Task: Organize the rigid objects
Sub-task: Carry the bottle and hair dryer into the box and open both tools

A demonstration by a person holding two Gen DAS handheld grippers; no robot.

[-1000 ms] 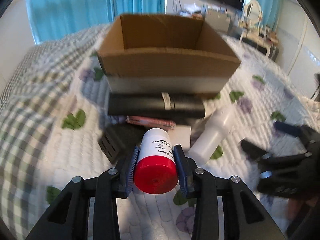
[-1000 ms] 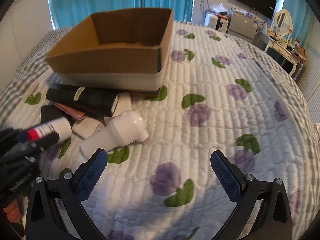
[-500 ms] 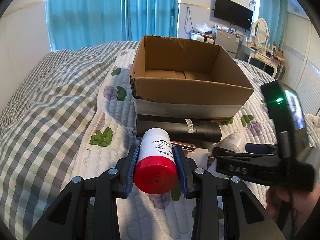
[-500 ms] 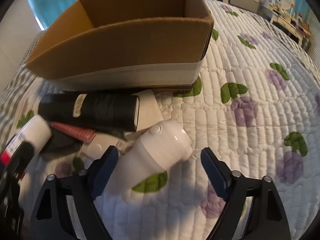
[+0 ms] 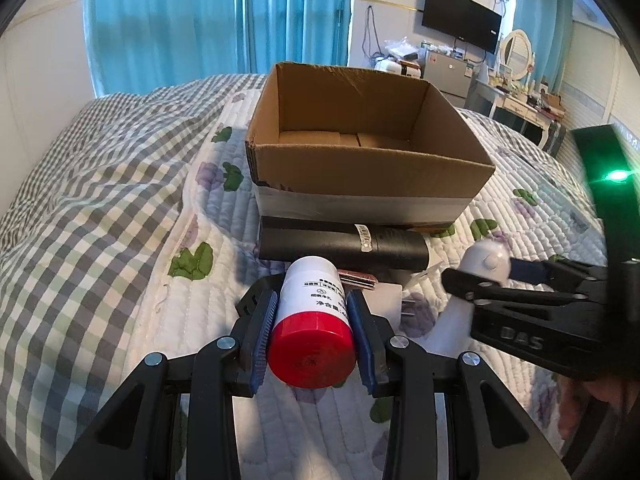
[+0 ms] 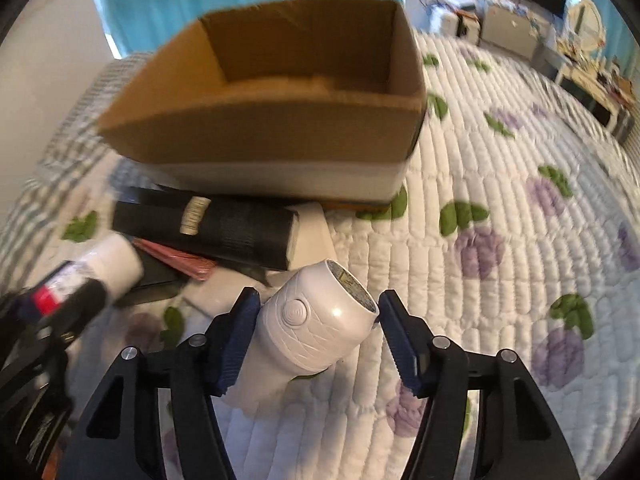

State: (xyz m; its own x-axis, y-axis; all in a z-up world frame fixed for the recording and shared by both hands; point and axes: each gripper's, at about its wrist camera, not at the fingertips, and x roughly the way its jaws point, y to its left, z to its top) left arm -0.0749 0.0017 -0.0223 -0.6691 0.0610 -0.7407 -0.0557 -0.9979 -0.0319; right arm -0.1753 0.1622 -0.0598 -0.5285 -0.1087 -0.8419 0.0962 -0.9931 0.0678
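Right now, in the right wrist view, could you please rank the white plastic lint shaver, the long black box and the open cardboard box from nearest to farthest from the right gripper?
1. White plastic lint shaver: between the closing jaws of the right gripper.
2. Long black box: beyond it, to the left.
3. Open cardboard box: farthest, behind the black box.

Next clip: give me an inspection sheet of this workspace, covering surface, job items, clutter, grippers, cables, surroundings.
Surface: quilted floral bedspread beside a checked blanket.
Job's things: open cardboard box, nothing seen inside; black tube lying along its front; red-capped white bottle; white flashlight-shaped device; a pink flat item and a white box partly hidden by the tube.
Clutter: nothing seen beyond these.
Grippers: left gripper clamped on the bottle; right gripper closing around the white device, near pad touching, far pad apart.
Cables: wires hanging on the far wall.
Surroundings: teal curtains, wall television, dressing table with mirror.
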